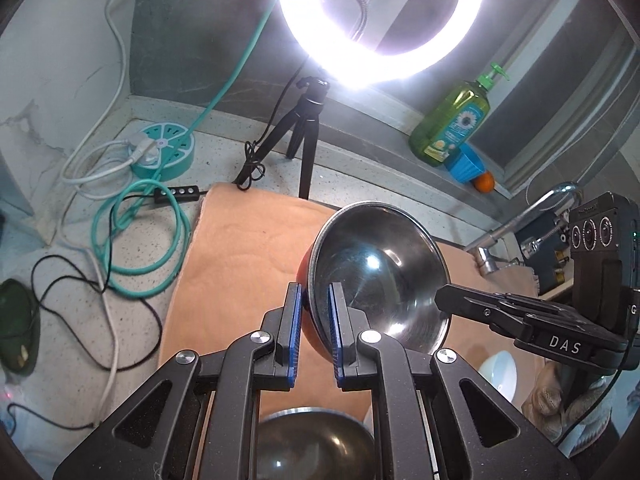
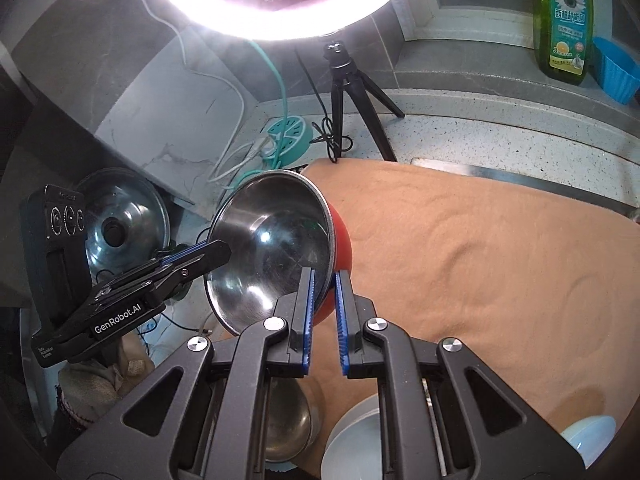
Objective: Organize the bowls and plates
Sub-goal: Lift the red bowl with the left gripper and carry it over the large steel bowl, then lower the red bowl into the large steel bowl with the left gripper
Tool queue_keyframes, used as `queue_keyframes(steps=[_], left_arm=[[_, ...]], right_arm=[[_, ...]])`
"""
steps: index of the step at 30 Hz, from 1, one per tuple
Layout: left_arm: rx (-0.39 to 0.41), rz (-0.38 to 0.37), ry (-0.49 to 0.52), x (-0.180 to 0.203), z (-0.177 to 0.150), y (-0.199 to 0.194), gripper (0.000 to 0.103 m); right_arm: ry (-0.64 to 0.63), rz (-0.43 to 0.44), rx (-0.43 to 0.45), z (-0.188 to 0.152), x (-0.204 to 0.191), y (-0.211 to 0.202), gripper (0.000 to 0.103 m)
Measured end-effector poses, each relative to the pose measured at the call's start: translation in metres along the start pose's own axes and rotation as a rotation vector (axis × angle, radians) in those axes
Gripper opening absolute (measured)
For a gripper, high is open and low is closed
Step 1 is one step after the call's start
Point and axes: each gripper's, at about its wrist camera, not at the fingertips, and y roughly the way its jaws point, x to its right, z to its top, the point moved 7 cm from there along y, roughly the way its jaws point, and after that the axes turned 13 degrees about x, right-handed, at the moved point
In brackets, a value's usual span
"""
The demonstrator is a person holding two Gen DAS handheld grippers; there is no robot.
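Observation:
A steel bowl with a red outside (image 1: 380, 272) (image 2: 272, 248) hangs tilted above the orange cloth (image 1: 240, 260) (image 2: 480, 260), held by both grippers. My left gripper (image 1: 316, 292) (image 2: 224, 250) is shut on one side of its rim. On the opposite side of the rim my right gripper (image 2: 325, 276) (image 1: 440, 298) is shut as well. Below them on the cloth sit a second steel bowl (image 1: 316, 444) (image 2: 288, 424) and a white bowl (image 1: 500, 376) (image 2: 356, 440). A pale bowl (image 2: 588, 436) lies at the lower right, partly cut off.
A lit ring light (image 1: 380, 20) on a black tripod (image 1: 304, 140) stands behind the cloth. A teal power strip (image 1: 168, 148) and loose cables lie left. A green soap bottle (image 1: 452, 120), blue cup (image 1: 466, 162) and faucet (image 1: 520, 220) are right. A pot lid (image 2: 120, 224) leans at left.

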Motion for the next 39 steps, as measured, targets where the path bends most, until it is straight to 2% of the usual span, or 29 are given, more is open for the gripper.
queue_keyframes(steps=[17, 29, 39], left_arm=[[-0.017, 0.019, -0.005, -0.004, -0.046, -0.050, 0.011], [-0.095, 0.060, -0.009, -0.024, -0.089, -0.057, 0.011], [-0.172, 0.079, 0.001, -0.032, -0.119, -0.052, 0.011]], right_arm=[[-0.027, 0.052, -0.046, -0.059, -0.033, -0.031, 0.011], [-0.051, 0.055, -0.150, -0.114, -0.043, -0.012, 0.012], [-0.084, 0.028, -0.206, -0.137, -0.040, 0.002, 0.012]])
